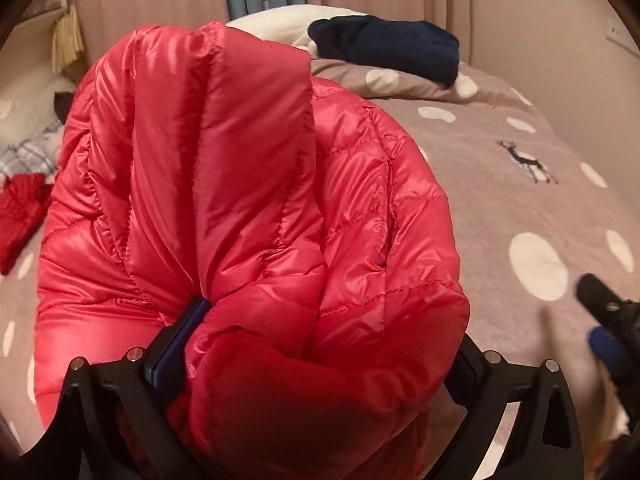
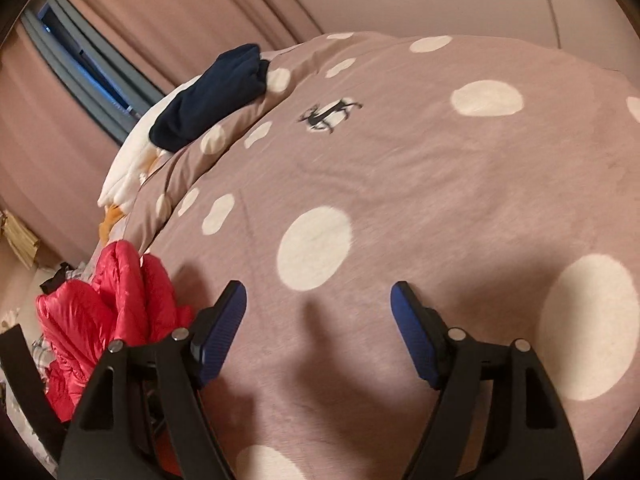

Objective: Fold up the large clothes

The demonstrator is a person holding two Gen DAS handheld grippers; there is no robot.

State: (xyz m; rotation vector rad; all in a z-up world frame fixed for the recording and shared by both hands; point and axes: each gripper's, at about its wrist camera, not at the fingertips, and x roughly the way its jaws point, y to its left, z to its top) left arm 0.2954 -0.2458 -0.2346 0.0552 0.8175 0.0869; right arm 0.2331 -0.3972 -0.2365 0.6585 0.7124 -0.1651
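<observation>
Left tongs (image 1: 316, 364) gape wide around the puffy shiny red quilted jacket (image 1: 248, 216), right tongs (image 2: 319, 328) hang open and empty over the dotted mauve bed cover (image 2: 440, 184).

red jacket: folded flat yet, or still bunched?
Bunched. The red puffer jacket is heaped in thick rolls on the dotted bedcover, a wad of it between the wide-open left gripper fingers.

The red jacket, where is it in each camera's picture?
Left wrist view: the red jacket fills the middle and left, bunched between the left claw's fingers on the dotted bedspread.
Right wrist view: it sits small at the lower left edge, beside the right claw.
Shared landmark: the navy garment at the bed's far end, near the little deer print.
</observation>
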